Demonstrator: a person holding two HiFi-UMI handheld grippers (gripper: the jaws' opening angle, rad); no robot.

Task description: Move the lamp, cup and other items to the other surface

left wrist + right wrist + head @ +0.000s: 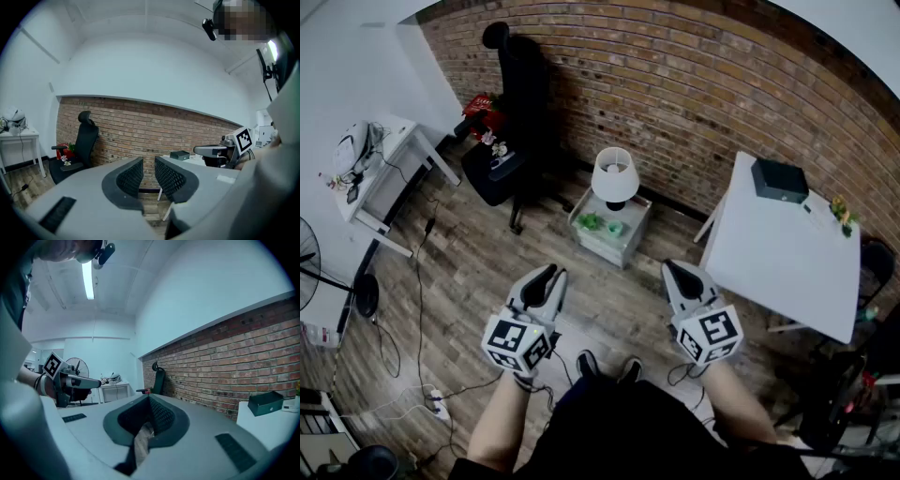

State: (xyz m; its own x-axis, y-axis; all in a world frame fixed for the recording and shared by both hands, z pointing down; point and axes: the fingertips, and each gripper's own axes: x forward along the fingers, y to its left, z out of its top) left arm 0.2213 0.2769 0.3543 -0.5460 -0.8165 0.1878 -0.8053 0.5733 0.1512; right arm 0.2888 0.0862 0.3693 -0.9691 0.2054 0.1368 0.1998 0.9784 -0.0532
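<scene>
Jaws empty; lamp [614, 176], prob. cup [616, 228] atop stand [600, 242].

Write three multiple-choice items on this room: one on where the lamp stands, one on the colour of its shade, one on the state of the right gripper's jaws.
1. The lamp stands:
A. on the white table
B. on the small stand by the brick wall
C. on the office chair

2. Its shade is:
A. red
B. black
C. white

3. The jaws of the right gripper are:
A. together on nothing
B. wide apart
C. clamped on the lamp

Answers:
1 B: the head view shows it on top of the low stand.
2 C: the shade is plain white above a dark base.
3 A: the right gripper view shows the pads meeting with nothing between them.
</scene>
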